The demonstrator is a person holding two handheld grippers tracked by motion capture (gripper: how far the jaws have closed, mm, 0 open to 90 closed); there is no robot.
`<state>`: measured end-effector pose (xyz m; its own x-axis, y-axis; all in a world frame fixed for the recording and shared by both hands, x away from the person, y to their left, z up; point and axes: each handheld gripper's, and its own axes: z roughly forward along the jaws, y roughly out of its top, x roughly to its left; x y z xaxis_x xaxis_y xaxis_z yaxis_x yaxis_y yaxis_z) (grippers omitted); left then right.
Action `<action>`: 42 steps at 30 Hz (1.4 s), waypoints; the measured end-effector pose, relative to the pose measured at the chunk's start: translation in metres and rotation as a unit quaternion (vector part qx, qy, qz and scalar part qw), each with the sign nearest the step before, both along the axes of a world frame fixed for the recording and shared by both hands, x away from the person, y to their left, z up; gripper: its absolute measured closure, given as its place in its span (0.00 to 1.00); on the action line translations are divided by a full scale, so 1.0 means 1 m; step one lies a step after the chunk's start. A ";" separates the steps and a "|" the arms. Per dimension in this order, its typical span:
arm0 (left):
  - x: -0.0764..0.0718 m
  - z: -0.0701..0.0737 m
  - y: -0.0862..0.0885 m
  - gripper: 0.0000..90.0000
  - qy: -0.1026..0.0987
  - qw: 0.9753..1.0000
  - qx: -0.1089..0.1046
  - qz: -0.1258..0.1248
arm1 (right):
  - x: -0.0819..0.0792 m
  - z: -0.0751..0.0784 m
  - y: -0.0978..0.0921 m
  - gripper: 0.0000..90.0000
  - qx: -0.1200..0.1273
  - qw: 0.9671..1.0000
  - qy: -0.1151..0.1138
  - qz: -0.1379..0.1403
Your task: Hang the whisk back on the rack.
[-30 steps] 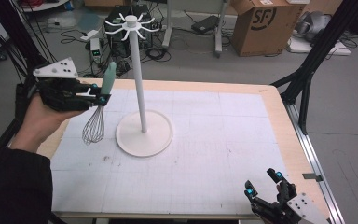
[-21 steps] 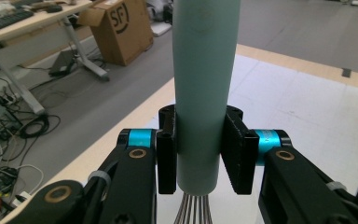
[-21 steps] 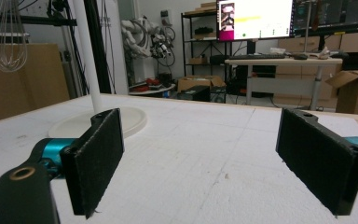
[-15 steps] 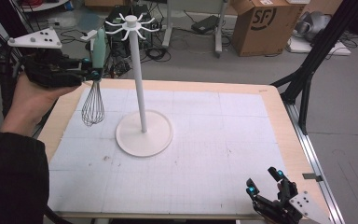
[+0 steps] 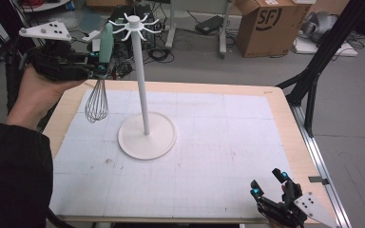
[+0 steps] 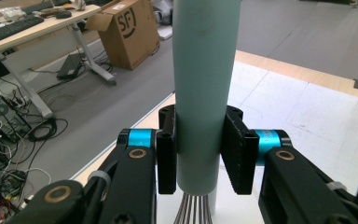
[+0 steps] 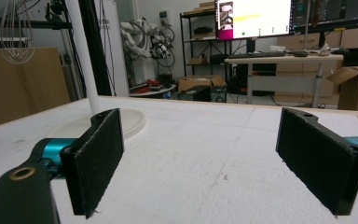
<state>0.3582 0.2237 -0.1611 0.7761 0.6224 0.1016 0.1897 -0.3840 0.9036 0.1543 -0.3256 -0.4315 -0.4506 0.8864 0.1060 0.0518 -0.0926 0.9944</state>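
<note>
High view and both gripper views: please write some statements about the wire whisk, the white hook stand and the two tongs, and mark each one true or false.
1. The left tongs clamp the pale green handle of the wire whisk. True.
2. The whisk already hangs on the white hook stand. False: it is held beside the pole.
3. The right tongs hold something. False: open and empty.
4. The stand's round base rests on the white table mat. True.

left gripper (image 5: 97, 64): clamps whisk (image 5: 98, 90) beside stand (image 5: 142, 95) | right gripper (image 5: 270, 185): jaws apart, near table edge
</note>
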 end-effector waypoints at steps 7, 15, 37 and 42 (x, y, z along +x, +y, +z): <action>0.008 -0.004 -0.010 0.77 0.005 1.000 0.003 -0.006 | -0.002 0.000 -0.002 0.16 0.002 1.000 0.001 -0.004; 0.012 -0.007 -0.016 0.77 0.004 1.000 0.003 -0.009 | -0.003 0.000 -0.004 0.16 0.003 1.000 -0.002 -0.006; 0.002 -0.052 0.013 0.49 0.002 0.995 -0.102 -0.022 | -0.005 0.000 -0.003 0.16 -0.004 1.000 -0.001 -0.014; -0.015 -0.066 0.024 0.41 0.022 0.988 -0.143 -0.043 | -0.002 0.000 0.001 0.16 -0.006 1.000 -0.002 -0.006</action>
